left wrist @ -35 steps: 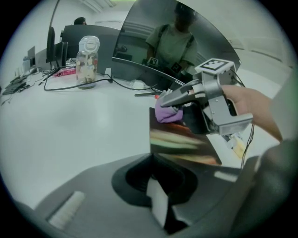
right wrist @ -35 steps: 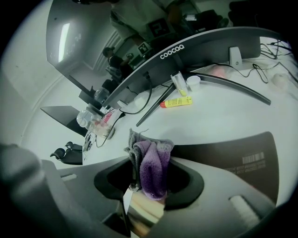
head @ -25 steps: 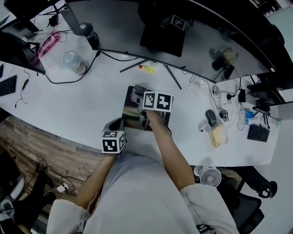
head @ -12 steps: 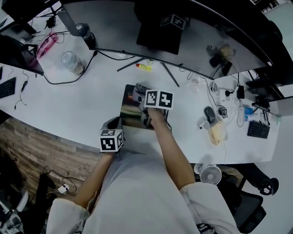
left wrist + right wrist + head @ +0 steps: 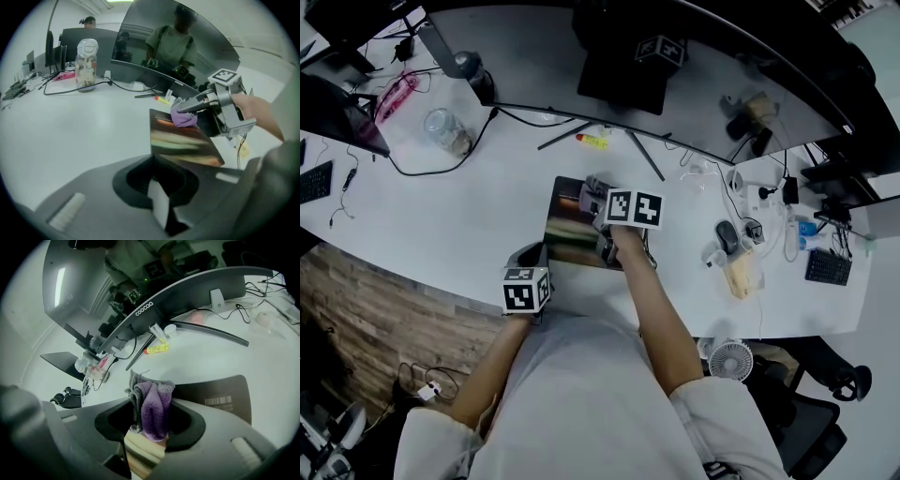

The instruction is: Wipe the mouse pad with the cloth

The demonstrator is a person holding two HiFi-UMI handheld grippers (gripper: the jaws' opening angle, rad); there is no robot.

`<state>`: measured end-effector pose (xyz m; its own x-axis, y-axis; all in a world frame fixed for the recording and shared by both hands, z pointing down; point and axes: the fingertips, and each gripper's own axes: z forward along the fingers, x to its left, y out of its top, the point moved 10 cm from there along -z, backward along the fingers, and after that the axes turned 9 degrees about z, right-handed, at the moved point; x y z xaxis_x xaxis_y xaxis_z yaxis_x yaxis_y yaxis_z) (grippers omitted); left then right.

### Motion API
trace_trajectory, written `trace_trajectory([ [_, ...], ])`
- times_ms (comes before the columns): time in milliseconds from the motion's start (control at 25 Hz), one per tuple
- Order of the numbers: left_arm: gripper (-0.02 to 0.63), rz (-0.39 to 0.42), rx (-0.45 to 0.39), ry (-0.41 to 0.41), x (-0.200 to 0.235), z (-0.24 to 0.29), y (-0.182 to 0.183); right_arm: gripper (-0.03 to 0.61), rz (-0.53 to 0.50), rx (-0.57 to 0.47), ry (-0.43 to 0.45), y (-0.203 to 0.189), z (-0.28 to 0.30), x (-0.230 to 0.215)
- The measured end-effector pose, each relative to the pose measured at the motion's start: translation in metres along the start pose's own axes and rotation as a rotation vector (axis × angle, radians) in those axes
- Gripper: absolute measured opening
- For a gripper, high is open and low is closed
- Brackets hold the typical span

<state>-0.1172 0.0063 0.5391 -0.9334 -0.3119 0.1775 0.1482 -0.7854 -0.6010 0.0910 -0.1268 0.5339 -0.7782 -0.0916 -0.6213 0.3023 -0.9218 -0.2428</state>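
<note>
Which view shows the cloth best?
The right gripper view: the purple cloth fills its centre, pinched by the right gripper. The left gripper view shows it small, on the pad; the head view barely shows it.

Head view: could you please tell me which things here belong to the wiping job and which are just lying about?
Job:
cloth
mouse pad
right gripper, shut on the cloth
left gripper, at the pad's corner

Lying about:
jar
yellow tube
mouse
small fan
keyboard
</note>
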Motion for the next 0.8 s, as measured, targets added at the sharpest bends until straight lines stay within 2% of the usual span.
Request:
trace_trajectory([
  [800, 0.000, -0.011, 0.003, 0.000, 0.000, 0.000, 0.000, 0.189, 0.015, -0.003, -0.026, 0.005, -0.025, -0.031],
])
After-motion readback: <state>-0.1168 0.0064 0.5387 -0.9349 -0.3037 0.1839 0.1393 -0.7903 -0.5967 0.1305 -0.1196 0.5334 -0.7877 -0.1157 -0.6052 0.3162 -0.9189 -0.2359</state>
